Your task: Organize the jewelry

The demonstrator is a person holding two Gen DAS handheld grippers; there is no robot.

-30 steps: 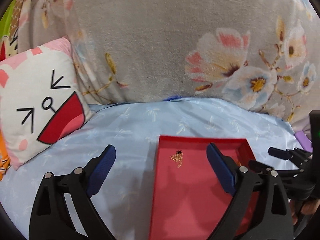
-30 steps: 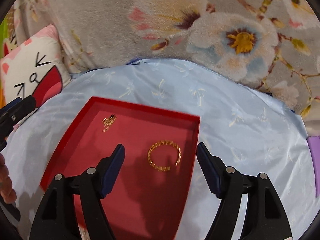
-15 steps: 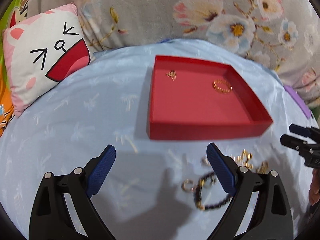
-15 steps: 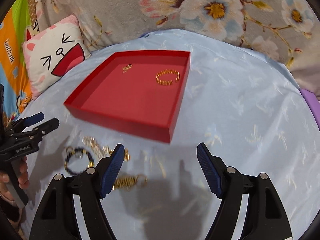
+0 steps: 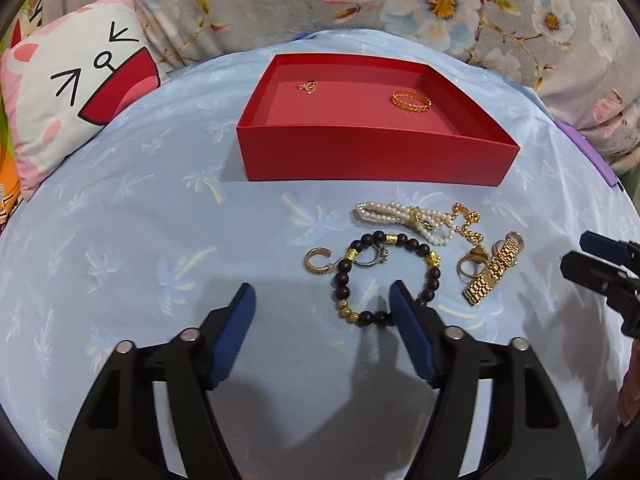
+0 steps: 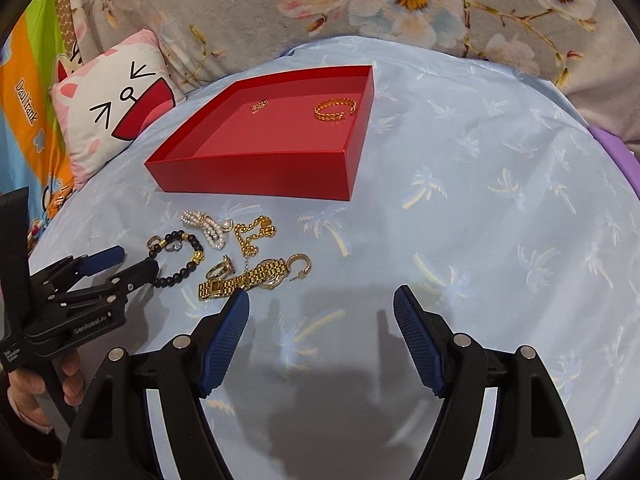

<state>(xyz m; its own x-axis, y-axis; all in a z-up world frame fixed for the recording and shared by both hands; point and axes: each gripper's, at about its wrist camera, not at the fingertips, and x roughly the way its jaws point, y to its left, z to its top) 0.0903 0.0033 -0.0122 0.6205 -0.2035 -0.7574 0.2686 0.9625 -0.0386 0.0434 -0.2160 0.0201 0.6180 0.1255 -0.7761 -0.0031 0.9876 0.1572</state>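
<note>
A red tray [image 5: 376, 156] [image 6: 256, 176] lies on the blue sheet and holds a gold bangle [image 5: 411, 101] [image 6: 335, 109] and a small gold piece [image 5: 307, 87] [image 6: 259, 106]. In front of it lie loose jewelry: a black bead bracelet [image 5: 435, 276] [image 6: 182, 272], a pearl strand [image 5: 400, 216] [image 6: 208, 228], a gold chain [image 5: 466, 224] [image 6: 252, 234], a gold watch [image 5: 494, 272] [image 6: 244, 278], rings and a gold hoop [image 5: 318, 261] [image 6: 300, 266]. My left gripper [image 5: 322, 304] is open and empty, just short of the bead bracelet. My right gripper [image 6: 322, 308] is open and empty, just right of the watch.
A cat-face pillow [image 5: 76, 92] [image 6: 116, 108] sits at the left. A grey floral blanket [image 5: 400, 4] rises behind the tray. A purple object [image 5: 588, 156] lies at the right edge of the sheet. Bare blue sheet [image 6: 500, 208] spreads to the right of the jewelry.
Both grippers have pulled back from over the tray toward the near side. The loose jewelry pile has come into view. Both stay open and empty.
</note>
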